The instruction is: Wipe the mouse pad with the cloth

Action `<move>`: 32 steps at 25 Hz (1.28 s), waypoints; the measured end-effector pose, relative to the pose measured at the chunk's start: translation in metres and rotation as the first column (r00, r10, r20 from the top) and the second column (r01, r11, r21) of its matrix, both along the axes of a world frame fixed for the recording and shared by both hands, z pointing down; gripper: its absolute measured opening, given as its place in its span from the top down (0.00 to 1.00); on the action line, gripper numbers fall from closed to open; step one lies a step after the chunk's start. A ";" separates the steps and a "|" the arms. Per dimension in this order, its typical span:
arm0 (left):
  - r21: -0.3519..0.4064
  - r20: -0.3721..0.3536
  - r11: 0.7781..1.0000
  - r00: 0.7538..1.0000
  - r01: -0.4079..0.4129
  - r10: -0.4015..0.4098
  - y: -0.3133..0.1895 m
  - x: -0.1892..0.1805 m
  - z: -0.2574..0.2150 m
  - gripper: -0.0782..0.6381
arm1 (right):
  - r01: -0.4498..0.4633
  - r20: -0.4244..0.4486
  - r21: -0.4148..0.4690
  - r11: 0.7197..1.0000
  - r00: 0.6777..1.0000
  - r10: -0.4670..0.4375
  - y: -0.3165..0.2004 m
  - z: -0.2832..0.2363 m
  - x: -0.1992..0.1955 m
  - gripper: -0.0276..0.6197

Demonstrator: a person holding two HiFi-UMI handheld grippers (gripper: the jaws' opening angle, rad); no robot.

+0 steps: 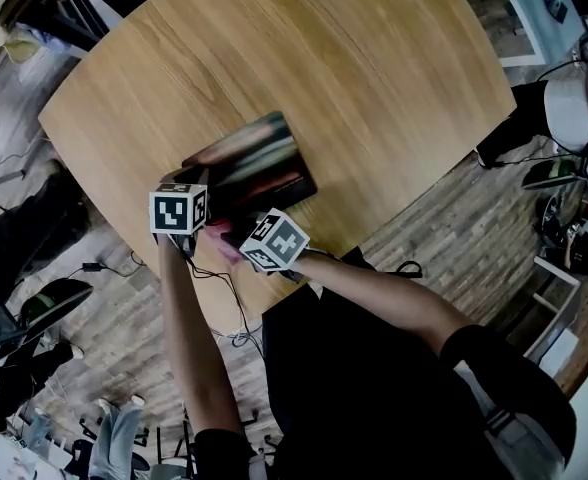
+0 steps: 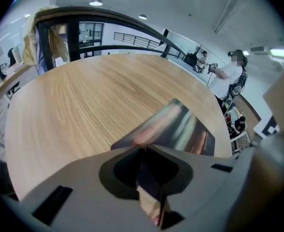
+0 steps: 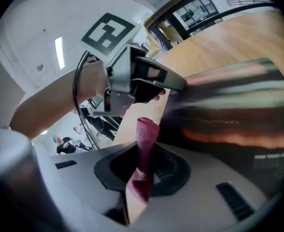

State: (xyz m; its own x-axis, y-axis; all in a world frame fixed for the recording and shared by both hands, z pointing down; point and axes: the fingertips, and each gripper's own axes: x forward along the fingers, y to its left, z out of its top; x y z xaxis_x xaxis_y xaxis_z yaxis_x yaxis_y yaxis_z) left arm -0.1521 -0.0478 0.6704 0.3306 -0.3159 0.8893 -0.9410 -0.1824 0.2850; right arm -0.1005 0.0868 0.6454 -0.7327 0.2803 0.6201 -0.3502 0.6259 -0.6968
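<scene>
A dark mouse pad (image 1: 259, 163) with streaked colour print lies on the round wooden table (image 1: 324, 58), close to its near edge. My left gripper (image 1: 202, 220) is at the pad's near left corner. In the right gripper view its black fingers (image 3: 173, 85) pinch the corner of the mouse pad (image 3: 229, 110). In its own view the left gripper (image 2: 146, 151) is shut on the thin edge of the pad (image 2: 180, 127). My right gripper (image 3: 143, 153) is shut on a dark red cloth (image 3: 147, 132), which sticks up beside the pad's near edge. The right gripper (image 1: 239, 240) sits just right of the left one.
The table's near edge (image 1: 204, 308) runs right under both grippers, with wood floor and cables (image 1: 224, 288) below it. Beyond the pad the tabletop (image 2: 84, 95) is bare wood. A person (image 2: 229, 76) stands beyond the table's far right.
</scene>
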 end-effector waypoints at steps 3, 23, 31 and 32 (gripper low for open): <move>0.003 -0.007 1.000 1.000 0.012 -0.012 -0.001 0.001 0.001 0.81 | -0.028 -0.030 0.000 1.000 0.999 0.028 -0.013 0.008 0.004 0.86; 0.040 0.051 0.999 0.999 0.001 -0.003 -0.002 0.004 -0.003 0.81 | -0.165 -0.110 0.041 0.985 0.979 0.169 -0.073 0.014 0.062 0.86; 0.037 0.066 0.999 0.997 0.030 -0.032 -0.004 -0.001 -0.002 0.81 | -0.249 -0.133 0.066 0.966 0.958 0.256 -0.105 0.016 0.099 0.86; 0.037 0.070 0.999 0.997 0.034 -0.036 -0.004 -0.002 -0.001 0.81 | -0.259 -0.134 0.069 0.963 0.954 0.266 -0.109 0.016 0.104 0.86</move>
State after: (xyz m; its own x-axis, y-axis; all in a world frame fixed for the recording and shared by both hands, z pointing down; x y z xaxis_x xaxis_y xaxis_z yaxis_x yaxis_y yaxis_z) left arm -0.1538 -0.0518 0.6691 0.2559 -0.3585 0.8978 -0.9644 -0.1582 0.2117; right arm 0.0030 -0.0221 0.6616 -0.6804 0.0559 0.7307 -0.5995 0.5310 -0.5989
